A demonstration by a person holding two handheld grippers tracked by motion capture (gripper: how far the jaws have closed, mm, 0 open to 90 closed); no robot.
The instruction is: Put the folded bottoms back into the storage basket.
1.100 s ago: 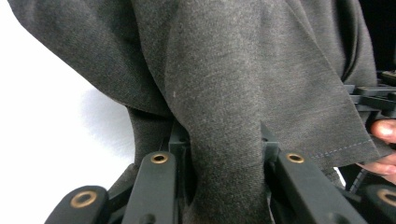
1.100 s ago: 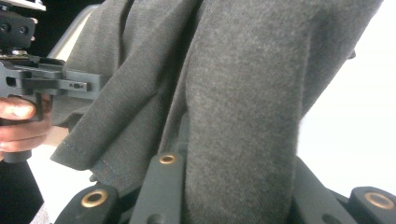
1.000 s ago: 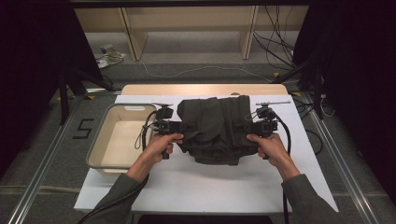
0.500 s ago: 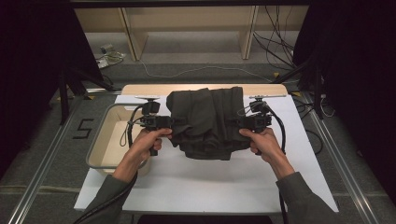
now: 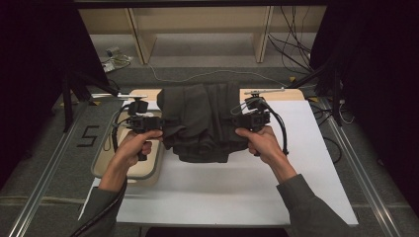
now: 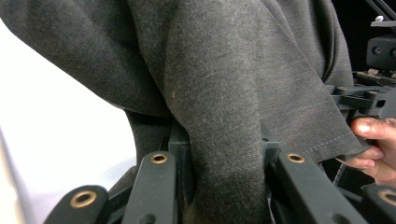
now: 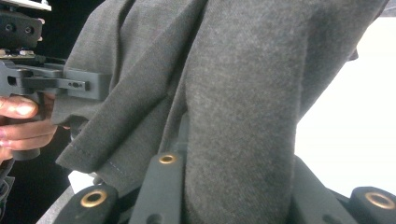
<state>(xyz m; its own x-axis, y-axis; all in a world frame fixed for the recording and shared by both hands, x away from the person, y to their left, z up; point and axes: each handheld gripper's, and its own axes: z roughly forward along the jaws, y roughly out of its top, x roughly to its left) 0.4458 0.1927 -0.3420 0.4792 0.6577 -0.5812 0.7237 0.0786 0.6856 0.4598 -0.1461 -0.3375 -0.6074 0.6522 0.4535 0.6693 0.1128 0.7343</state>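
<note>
Hands are holding two black grippers in the middle of the high view, one at each side of a dark grey folded cloth garment [image 5: 205, 121]. The garment is hanging in the air between them, above the white tabletop [image 5: 232, 192], and its lower edge is sagging down toward the white surface.

At the left of the frame, the left gripper [image 5: 159, 123] is biting the garment's left edge. In the left gripper view its jaws are squeezing a thick fold of the grey cloth [image 6: 224, 140], which is bulging up between them. The other hand [image 6: 376, 144] is showing at the right edge of that view, next to a stitched hem.

To the right of the middle, the right gripper [image 5: 238, 121] is biting the garment's right edge. In the right gripper view its jaws are pinching a thick fold of the same cloth [image 7: 243, 116]. The other gripper and its fingers [image 7: 21, 123] are showing at the left of that view.

A shallow beige plastic tray [image 5: 101, 165] is sitting on the tabletop at the lower left, under the left forearm.
</note>
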